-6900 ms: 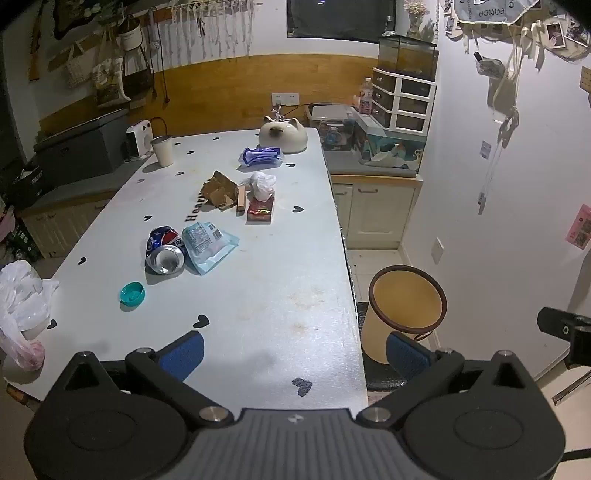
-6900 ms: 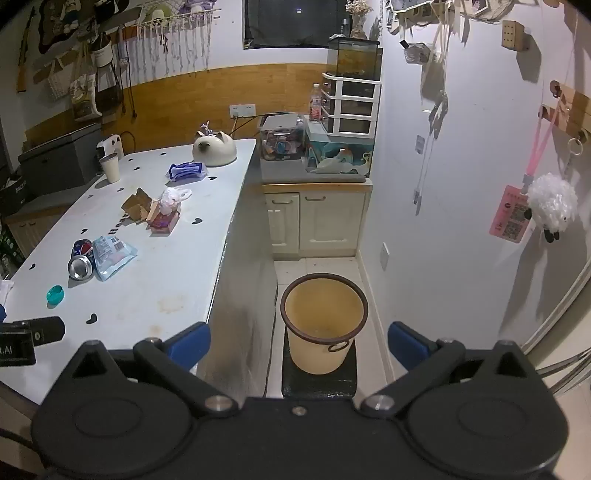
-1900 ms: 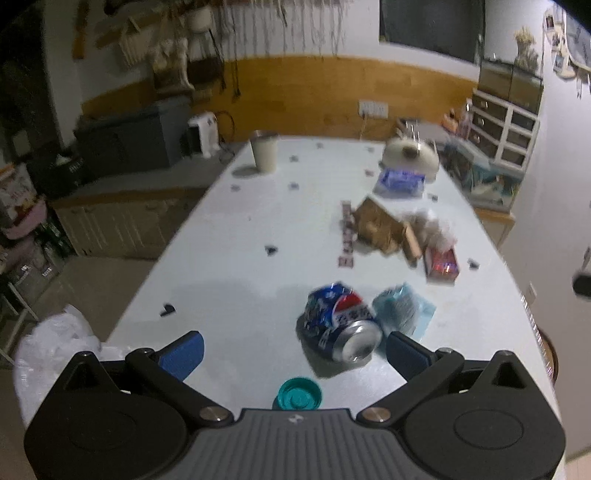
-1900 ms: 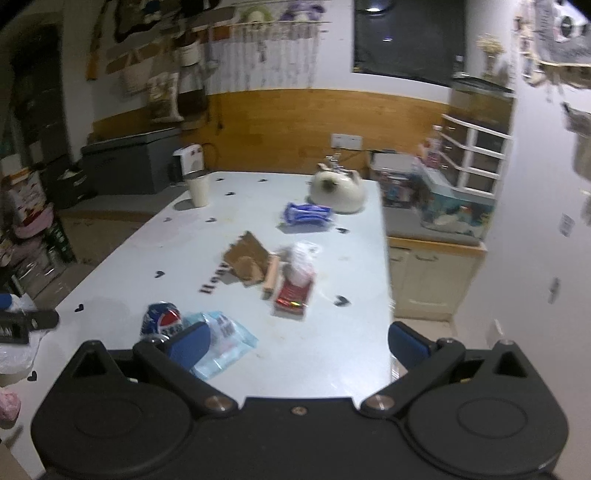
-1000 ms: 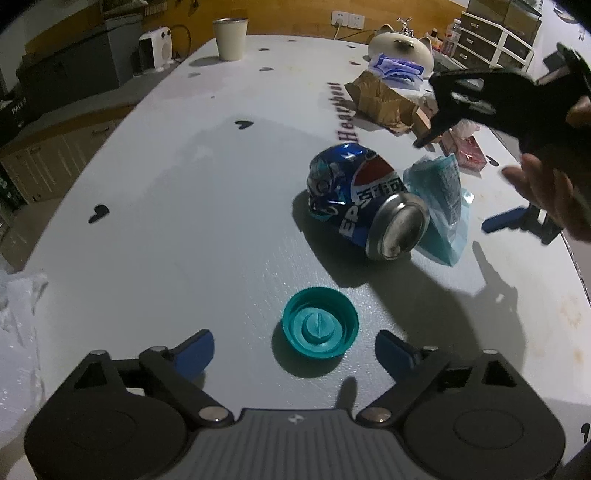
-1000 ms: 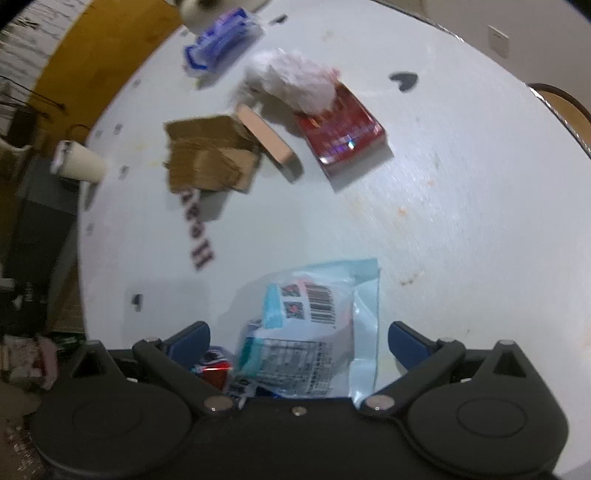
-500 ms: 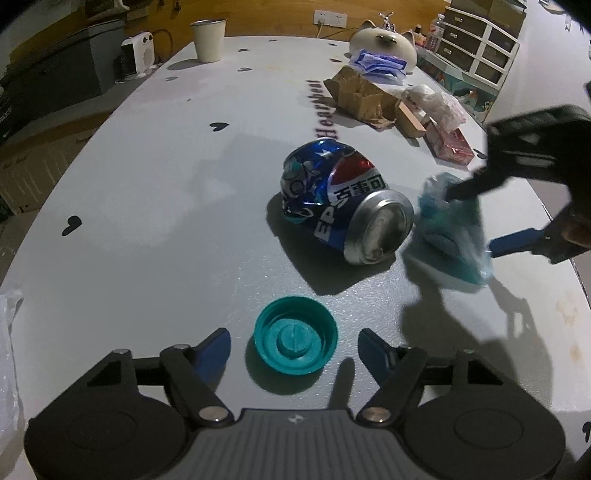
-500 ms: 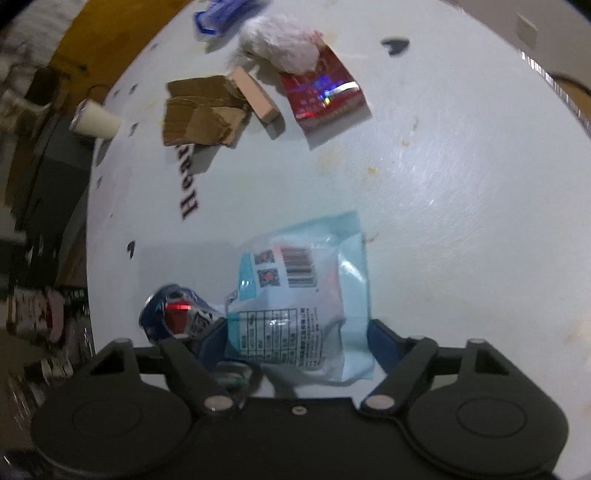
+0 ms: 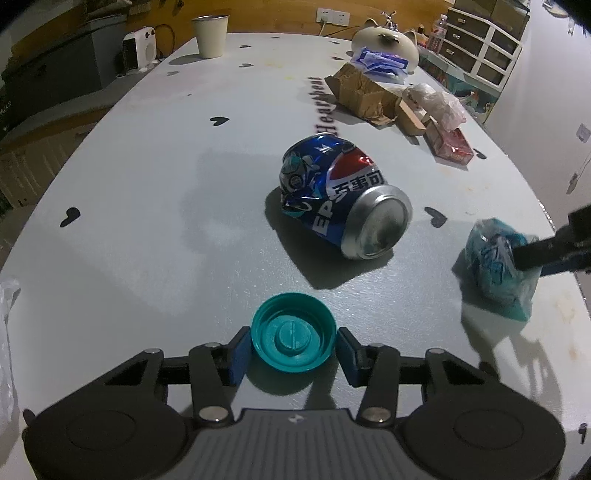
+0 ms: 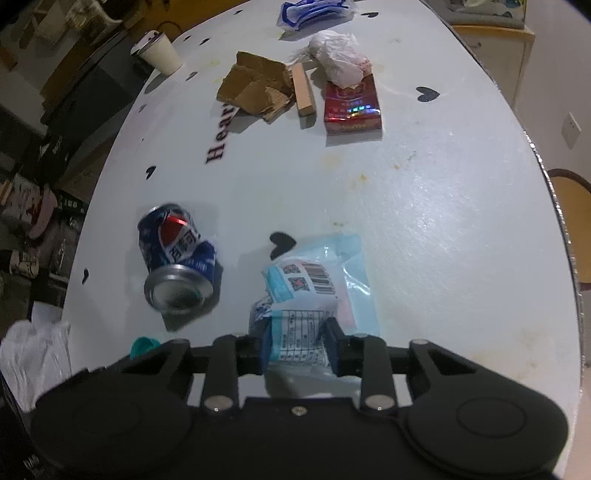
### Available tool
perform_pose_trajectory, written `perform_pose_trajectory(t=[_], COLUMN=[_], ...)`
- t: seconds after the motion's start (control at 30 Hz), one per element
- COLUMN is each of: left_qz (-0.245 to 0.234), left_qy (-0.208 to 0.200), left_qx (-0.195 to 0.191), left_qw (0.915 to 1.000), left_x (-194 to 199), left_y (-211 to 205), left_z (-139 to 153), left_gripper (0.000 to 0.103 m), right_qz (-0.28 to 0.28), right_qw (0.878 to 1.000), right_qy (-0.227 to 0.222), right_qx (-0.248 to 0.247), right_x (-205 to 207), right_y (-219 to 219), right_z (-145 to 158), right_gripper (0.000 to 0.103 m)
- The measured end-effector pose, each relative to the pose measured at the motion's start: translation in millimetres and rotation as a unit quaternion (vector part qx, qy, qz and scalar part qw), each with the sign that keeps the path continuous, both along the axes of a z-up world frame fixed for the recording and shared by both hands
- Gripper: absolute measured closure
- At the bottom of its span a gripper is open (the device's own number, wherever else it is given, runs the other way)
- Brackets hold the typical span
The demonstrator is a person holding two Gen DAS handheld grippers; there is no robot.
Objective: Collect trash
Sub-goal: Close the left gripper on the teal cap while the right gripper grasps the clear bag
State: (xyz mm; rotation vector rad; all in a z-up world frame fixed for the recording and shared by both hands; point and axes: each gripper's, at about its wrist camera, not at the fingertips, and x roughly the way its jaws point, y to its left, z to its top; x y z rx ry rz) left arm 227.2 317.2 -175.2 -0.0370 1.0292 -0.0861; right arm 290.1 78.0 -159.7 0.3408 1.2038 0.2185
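My left gripper (image 9: 293,350) is shut on a teal bottle cap (image 9: 293,331) that sits on the white table (image 9: 147,206). A crushed blue Pepsi can (image 9: 343,205) lies just beyond it. My right gripper (image 10: 297,345) is shut on a light blue plastic wrapper (image 10: 317,288), which also shows in the left wrist view (image 9: 496,264) at the right. The can (image 10: 175,258) lies to the left of the wrapper, and an edge of the cap (image 10: 144,345) shows at lower left.
Further back lie torn cardboard (image 10: 256,86), a wooden block (image 10: 304,90), a red packet (image 10: 351,105), a crumpled white bag (image 10: 338,61) and a blue pack (image 10: 314,11). A paper cup (image 10: 159,53) stands far left. The tan bin's rim (image 10: 569,184) shows past the table's right edge.
My left gripper has closed in on the teal cap. My right gripper has closed on the wrapper and pulled it right, away from the can.
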Motion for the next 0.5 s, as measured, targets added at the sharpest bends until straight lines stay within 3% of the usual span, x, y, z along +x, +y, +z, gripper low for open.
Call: perform_pose_trajectory(t=[0.27, 0.5], left_qz=[0.006, -0.003], left_qy=[-0.002, -0.037], left_qx=[-0.011, -0.018], left_qw=[0.9999, 0.9991], left_x=[-8.6, -18.6], left_y=[-4.8, -12.1], left_z=[22.1, 56.0], left_gripper=[0.054, 0.054], right_qz=[0.021, 0.036], right_qw=[0.999, 0.995], right_qy=[-0.024, -0.071], right_qx=[-0.037, -0.052], right_x=[-24.3, -45.7], right_y=[5.9, 8.0], right_z=[10.7, 31.5], right_gripper=[0.084, 0.098])
